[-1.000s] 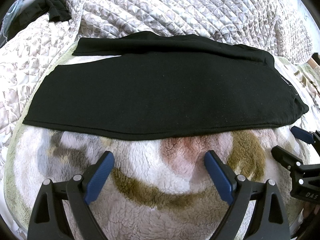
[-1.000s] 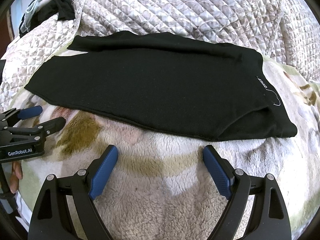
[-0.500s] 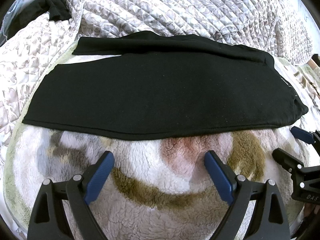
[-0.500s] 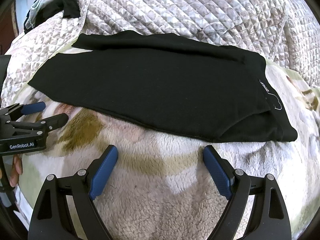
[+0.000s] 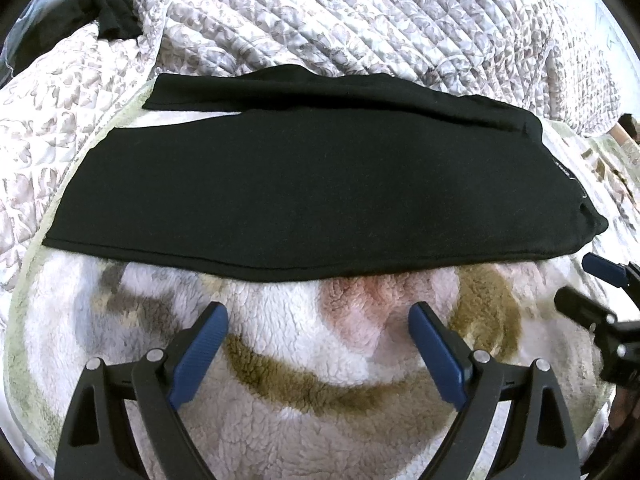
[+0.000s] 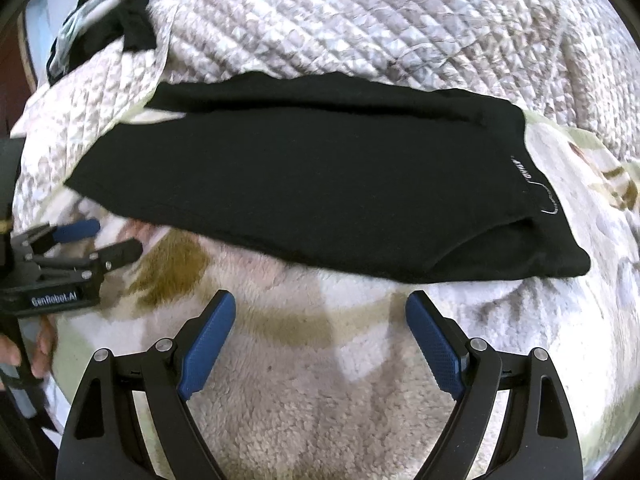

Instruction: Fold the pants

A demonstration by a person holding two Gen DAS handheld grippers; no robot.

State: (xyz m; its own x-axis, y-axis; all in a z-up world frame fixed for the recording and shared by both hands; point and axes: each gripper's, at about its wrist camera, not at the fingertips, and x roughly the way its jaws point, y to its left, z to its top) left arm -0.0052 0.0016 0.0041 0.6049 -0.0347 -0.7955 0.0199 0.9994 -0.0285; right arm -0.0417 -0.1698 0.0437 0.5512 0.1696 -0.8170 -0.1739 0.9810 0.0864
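Note:
Black pants (image 5: pixel 312 184) lie flat and folded lengthwise on a fleece blanket (image 5: pixel 320 368), legs to the left, waistband with small white lettering (image 6: pixel 520 168) to the right. My left gripper (image 5: pixel 318 316) is open just short of the pants' near edge, empty. The right gripper (image 6: pixel 320 304) is also open and empty, close to the near edge by the waist end. In the left wrist view the right gripper (image 5: pixel 592 288) shows at the right edge; in the right wrist view the left gripper (image 6: pixel 96 240) shows at the left, held by a hand (image 6: pixel 40 348).
A quilted bedspread (image 5: pixel 360 20) rises in folds behind the pants. Another dark garment (image 5: pixel 108 12) lies bunched at the far left corner. The patterned fleece extends toward me below both grippers.
The right wrist view has swung slightly right and closer, so the pants sit lower and the left gripper nearer the frame edge. The left gripper has barely moved. Both stay open.

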